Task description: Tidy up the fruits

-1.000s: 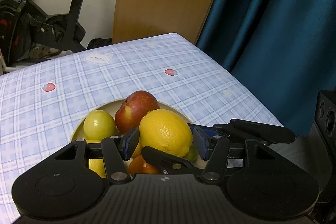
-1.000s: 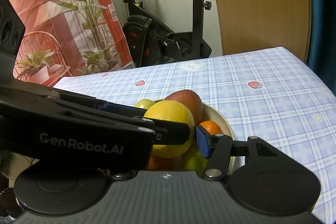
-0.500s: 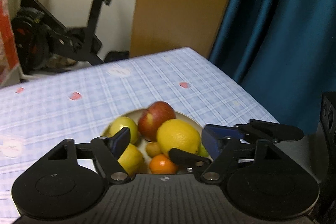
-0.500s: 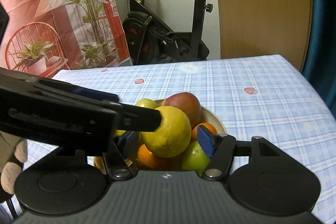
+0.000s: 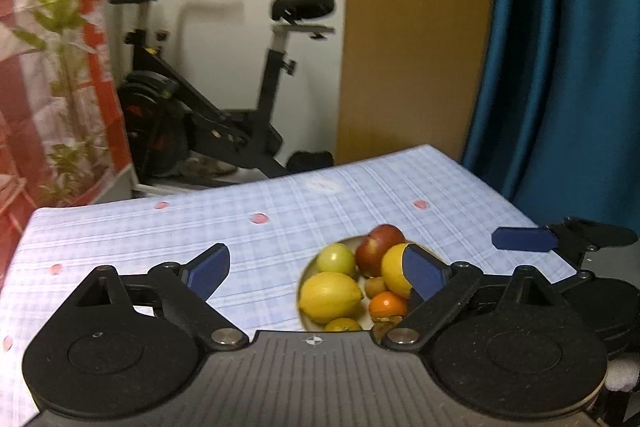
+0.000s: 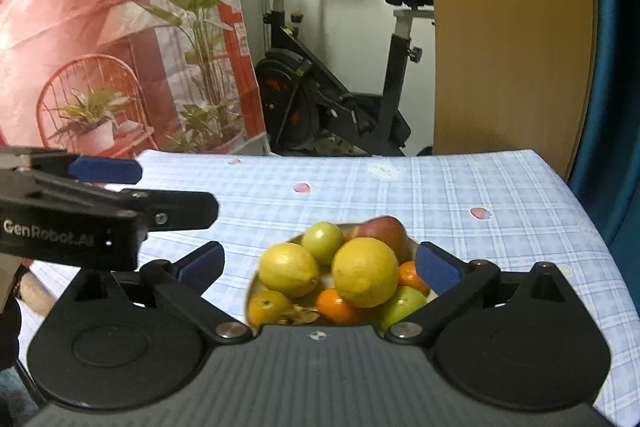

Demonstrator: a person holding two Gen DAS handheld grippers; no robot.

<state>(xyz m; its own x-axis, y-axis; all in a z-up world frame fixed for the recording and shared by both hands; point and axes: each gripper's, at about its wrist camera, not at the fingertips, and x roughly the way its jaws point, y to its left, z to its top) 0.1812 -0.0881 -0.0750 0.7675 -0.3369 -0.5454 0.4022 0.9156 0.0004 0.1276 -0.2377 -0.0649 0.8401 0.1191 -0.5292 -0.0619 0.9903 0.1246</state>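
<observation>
In the left wrist view, the left tool (image 5: 316, 269) was seen with its jaws opening and nothing gripped; the bowl (image 5: 306, 269) of fruit lay ahead on the tabletop (image 5: 280, 211), offset toward the right finger, which overlapped a lemon (image 5: 394, 269). In the right wrist view, the right tool (image 6: 318, 265) was likewise opening and empty, and the bowl was centred between its fingers, so this tool was judged better lined up. The two lemons' long axes ran roughly across the view.
</observation>
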